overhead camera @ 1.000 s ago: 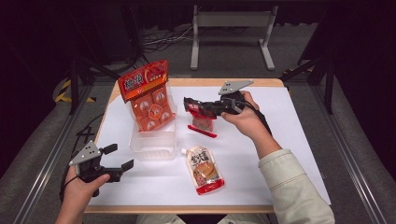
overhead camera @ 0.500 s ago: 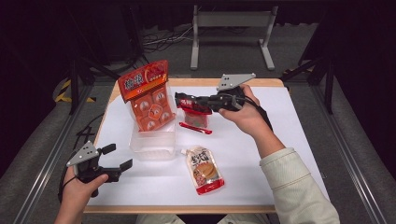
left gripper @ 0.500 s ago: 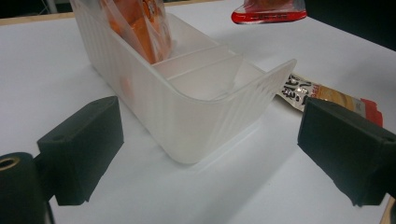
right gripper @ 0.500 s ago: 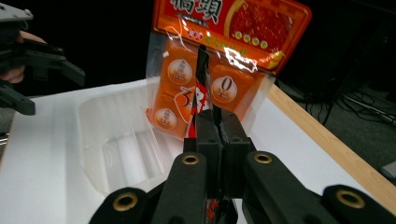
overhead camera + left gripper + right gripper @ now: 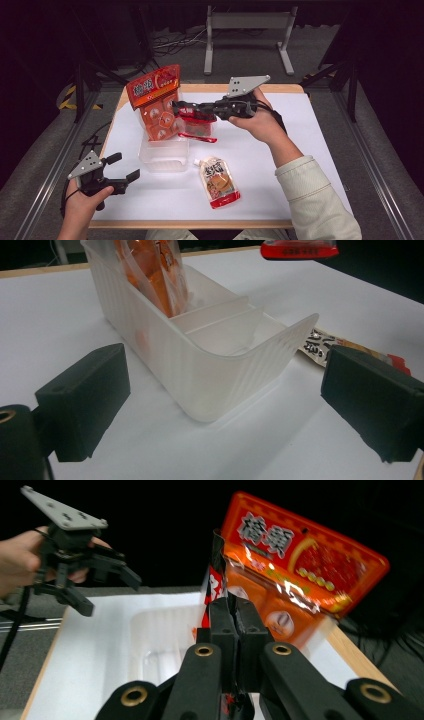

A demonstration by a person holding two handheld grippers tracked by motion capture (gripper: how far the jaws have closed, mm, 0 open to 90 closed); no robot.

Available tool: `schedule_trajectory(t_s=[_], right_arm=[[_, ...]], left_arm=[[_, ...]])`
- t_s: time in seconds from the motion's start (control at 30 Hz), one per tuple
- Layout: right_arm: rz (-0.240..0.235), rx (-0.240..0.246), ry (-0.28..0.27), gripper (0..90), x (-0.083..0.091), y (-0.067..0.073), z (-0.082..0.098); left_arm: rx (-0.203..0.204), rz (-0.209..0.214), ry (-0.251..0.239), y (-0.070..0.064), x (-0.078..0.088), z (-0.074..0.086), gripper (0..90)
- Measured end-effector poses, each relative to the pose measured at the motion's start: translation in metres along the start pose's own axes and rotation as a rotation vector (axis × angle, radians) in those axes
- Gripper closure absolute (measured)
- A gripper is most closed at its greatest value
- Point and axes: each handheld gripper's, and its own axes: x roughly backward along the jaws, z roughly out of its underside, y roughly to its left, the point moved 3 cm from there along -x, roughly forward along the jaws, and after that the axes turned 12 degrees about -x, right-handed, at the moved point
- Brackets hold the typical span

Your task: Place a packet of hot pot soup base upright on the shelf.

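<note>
White tabletop carries everything in the high view. The right gripper is held level above the far middle of the table, its jaws pinched tight on the top edge of a small red-and-clear packet, which hangs off the table just right of the clear plastic bin. A tall orange snack bag stands in the far end of that bin. A spouted sauce pouch lies flat on the table, near the bin's front right corner. The left gripper sits low at the table's near left corner, jaws spread wide with nothing between them, apart from the bin.

From the left gripper view, the two black pads stand far apart and empty, the ribbed bin ahead of them, with dividers inside. The orange bag stands in its far section; the hanging packet shows at the top edge, and the pouch lies behind the bin.

From the right gripper view, the jaws are pressed together on the packet's edge, the orange bag just behind. The left gripper hovers open, farther off.
</note>
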Motion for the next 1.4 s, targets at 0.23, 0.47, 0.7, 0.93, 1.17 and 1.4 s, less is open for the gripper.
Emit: schedule_trajectory(t_s=[0.23, 0.47, 0.7, 0.93, 1.17, 1.4], right_arm=[[-0.016, 0.029, -0.001, 89.1, -0.007, 0.007, -0.004], [-0.002, 0.043, 0.019, 89.1, -0.014, 0.004, -0.005], [-0.007, 0.056, 0.036, 89.1, -0.027, 0.004, -0.008], [-0.018, 0.083, 0.052, 89.0, -0.045, 0.007, -0.011], [-0.039, 0.096, 0.054, 88.9, -0.065, 0.011, -0.012], [-0.048, 0.099, 0.049, 88.8, -0.080, 0.014, -0.014]], left_arm=[[-0.001, 0.001, 0.004, 0.000, 0.000, 0.000, 6.5], [0.001, -0.014, 0.016, 0.002, -0.001, 0.002, 6.5], [0.002, -0.012, 0.015, 0.000, -0.001, 0.002, 6.5], [0.007, -0.022, 0.013, -0.001, 0.003, 0.003, 6.6], [0.013, -0.029, 0.011, -0.001, 0.008, 0.006, 6.6], [0.018, -0.031, 0.014, -0.001, 0.008, 0.006, 6.7]])
